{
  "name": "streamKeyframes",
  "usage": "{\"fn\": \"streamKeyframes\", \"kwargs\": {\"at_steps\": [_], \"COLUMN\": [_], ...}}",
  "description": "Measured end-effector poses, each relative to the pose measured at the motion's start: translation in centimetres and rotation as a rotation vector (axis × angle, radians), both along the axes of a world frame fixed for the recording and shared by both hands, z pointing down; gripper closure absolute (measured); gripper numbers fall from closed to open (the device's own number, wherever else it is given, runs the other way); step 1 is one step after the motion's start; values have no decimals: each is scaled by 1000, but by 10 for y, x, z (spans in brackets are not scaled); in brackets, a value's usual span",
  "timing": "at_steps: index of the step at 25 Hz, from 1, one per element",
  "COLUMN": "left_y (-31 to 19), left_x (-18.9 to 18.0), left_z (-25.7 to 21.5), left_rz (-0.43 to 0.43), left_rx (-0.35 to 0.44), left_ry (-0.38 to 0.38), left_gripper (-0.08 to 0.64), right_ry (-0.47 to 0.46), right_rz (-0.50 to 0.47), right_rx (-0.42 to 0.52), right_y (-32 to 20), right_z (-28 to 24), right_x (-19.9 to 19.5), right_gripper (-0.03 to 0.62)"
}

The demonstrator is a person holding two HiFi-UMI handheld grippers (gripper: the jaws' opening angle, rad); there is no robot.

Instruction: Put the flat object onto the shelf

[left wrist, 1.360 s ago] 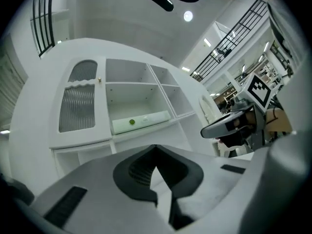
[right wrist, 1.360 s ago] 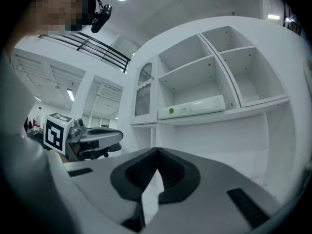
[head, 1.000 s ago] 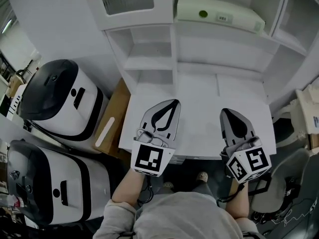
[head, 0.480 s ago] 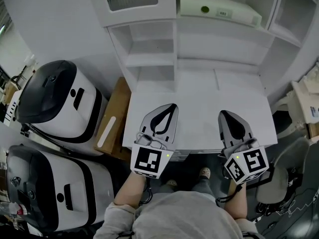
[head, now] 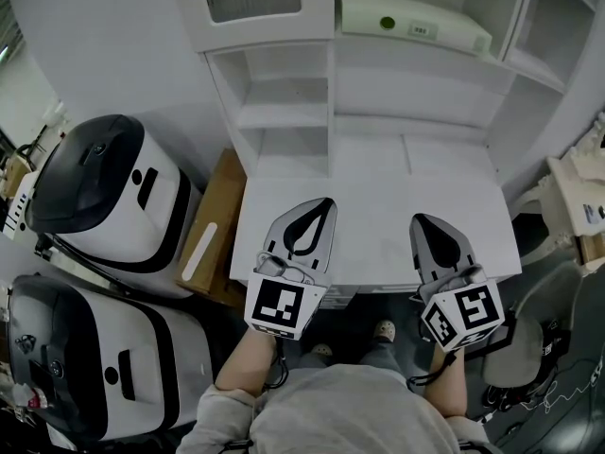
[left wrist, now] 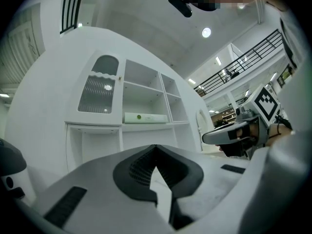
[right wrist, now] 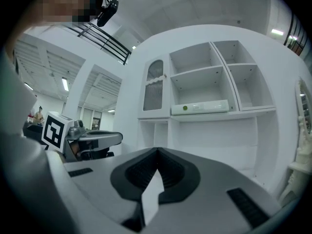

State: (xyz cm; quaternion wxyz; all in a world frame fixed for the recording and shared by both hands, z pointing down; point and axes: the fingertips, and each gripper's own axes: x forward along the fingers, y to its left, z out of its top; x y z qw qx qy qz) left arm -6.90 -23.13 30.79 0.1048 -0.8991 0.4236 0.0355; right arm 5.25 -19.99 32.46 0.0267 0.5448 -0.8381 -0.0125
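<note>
Resting on the upper shelf (head: 430,60): pale flat object (head: 416,22), well apart from both grippers; task seemingly complete, nothing visibly left to place.
Left gripper (head: 324,204), right gripper (head: 422,221): jaws pressed together, empty, over the bare white desk (head: 378,173). Room: two white machines (head: 113,192), cardboard box (head: 216,218) at left.

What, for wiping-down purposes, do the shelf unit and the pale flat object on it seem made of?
Shelf unit: probably painted or laminated board, matte white; flat, sharp-edged panels. Flat object: likely moulded plastic, smooth pale green; rounded corners, faint sheen.
</note>
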Motion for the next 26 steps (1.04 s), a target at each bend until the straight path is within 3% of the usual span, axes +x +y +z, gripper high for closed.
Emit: {"fn": "streamKeyframes", "kwargs": {"at_steps": [19, 26], "left_y": [13, 17], "left_x": [-8, -12], "left_z": [-4, 3], "left_rz": [12, 17], "left_rx": [10, -14], "left_ry": [22, -14], "left_gripper": [546, 546], "right_ry": [5, 0], "right_rz": [21, 32], "right_rx": [10, 8], "right_y": [15, 19], "right_z": [0, 0], "right_x": [-6, -9], "right_gripper": [583, 583]}}
